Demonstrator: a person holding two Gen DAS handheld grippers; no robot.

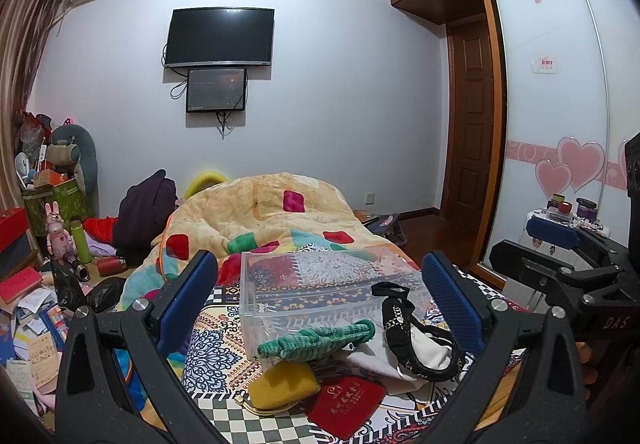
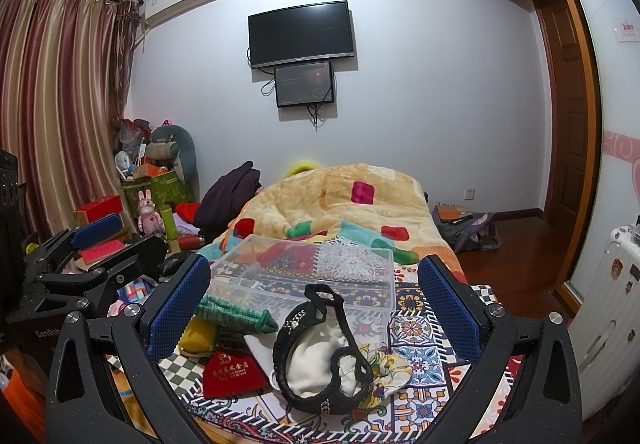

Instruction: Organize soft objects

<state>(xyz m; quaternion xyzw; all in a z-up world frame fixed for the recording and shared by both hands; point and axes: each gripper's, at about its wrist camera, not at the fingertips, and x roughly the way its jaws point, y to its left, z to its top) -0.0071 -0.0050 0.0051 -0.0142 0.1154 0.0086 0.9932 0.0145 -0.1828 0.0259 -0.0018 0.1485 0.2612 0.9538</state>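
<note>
A pile of soft things lies on the patterned bed sheet before a clear plastic box (image 1: 320,284) (image 2: 312,272): a green knitted piece (image 1: 320,338) (image 2: 236,314), a yellow pouch (image 1: 284,384) (image 2: 198,336), a red pouch with gold letters (image 1: 344,404) (image 2: 234,372), a white cloth (image 1: 424,352) (image 2: 316,360) and a black beaded band (image 1: 404,340) (image 2: 288,340). My left gripper (image 1: 320,300) is open and empty above the pile. My right gripper (image 2: 316,304) is open and empty over the black band; it also shows at the right edge of the left wrist view (image 1: 556,244).
A colourful quilt (image 1: 272,215) (image 2: 340,199) is heaped at the far end of the bed. Boxes, toys and bottles clutter the floor at left (image 1: 60,236) (image 2: 152,203). A wardrobe with sliding doors (image 1: 560,103) stands at right, a white suitcase (image 2: 612,304) beside it.
</note>
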